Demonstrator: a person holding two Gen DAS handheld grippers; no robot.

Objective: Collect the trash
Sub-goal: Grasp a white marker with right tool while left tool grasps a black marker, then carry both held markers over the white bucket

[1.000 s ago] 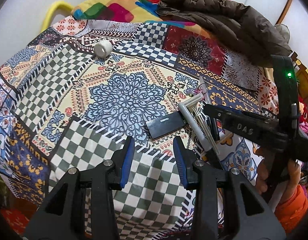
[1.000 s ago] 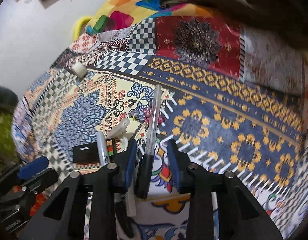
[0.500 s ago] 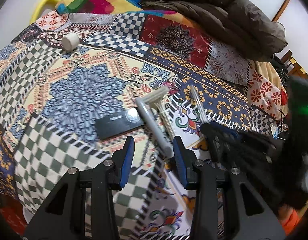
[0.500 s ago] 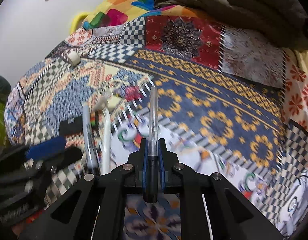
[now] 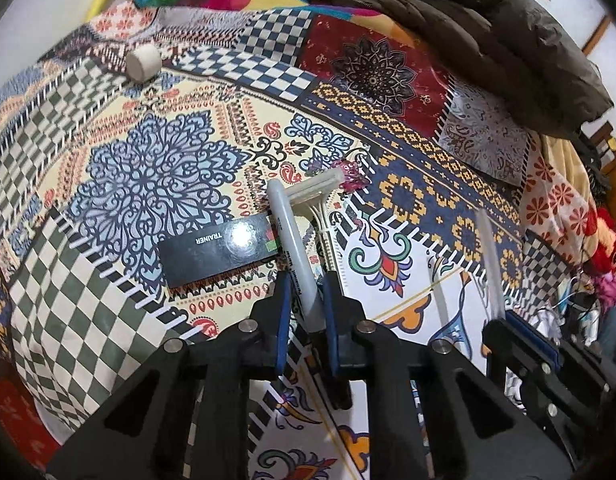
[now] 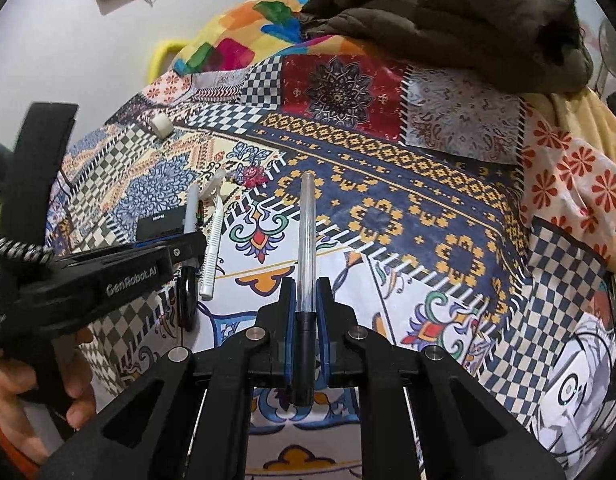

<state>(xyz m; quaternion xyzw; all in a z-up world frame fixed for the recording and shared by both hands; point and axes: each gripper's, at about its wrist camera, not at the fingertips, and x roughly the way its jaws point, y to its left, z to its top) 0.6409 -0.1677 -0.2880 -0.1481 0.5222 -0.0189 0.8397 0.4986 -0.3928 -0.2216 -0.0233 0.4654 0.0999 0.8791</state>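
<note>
Right gripper (image 6: pixel 306 304) is clamped on a clear pen (image 6: pixel 307 232), held clear of the bedspread (image 6: pixel 448 216). Left gripper (image 5: pixel 304 300) jaws have just been closing and are pinching a grey marker (image 5: pixel 292 248), so it can be lifted. Razor (image 5: pixel 320 208) and black card (image 5: pixel 216 250) are left lying beside it.

The bedspread (image 5: pixel 156 168) is patchwork: green-and-white checks, a blue mandala on cream, navy with orange crosses, a maroon medallion panel. On it lie a glossy black box (image 5: pixel 216 250), a white razor (image 5: pixel 322 208), a grey marker (image 5: pixel 292 252) and a cream roll (image 5: pixel 143 62). A brown jacket (image 6: pixel 448 20) covers the far edge.
</note>
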